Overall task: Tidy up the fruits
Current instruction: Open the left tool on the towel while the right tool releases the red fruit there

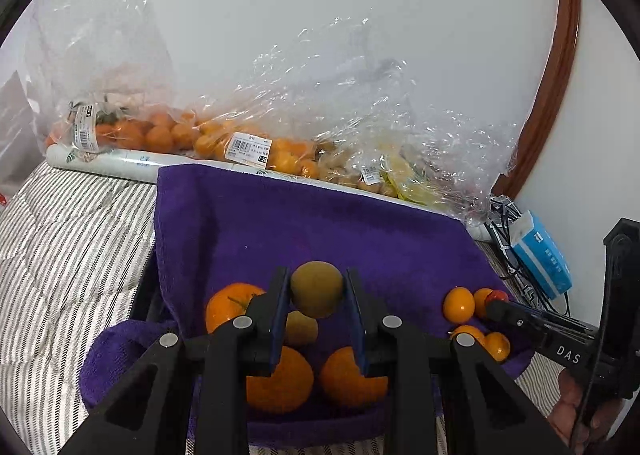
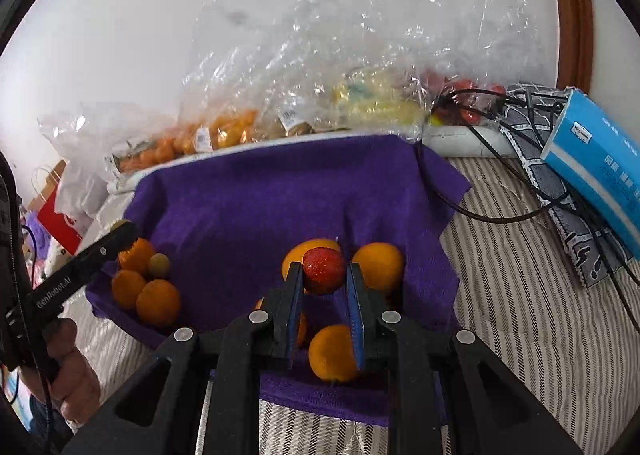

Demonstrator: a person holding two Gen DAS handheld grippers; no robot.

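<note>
Pinching a kiwi (image 1: pixel 316 287), the left tool (image 1: pixel 316 295) hangs over oranges (image 1: pixel 280 379); right tool (image 2: pixel 324 275) pinches a strawberry (image 2: pixel 323 269).

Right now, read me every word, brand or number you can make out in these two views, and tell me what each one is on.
"DAS": white letters on the right gripper, along its side.
"GenRobot.AI": white letters on the left gripper, along its side.
Price labels on the fruit bags: barcodes and figures, too small to read.
Blue tissue box: white print, too blurred to read.
</note>
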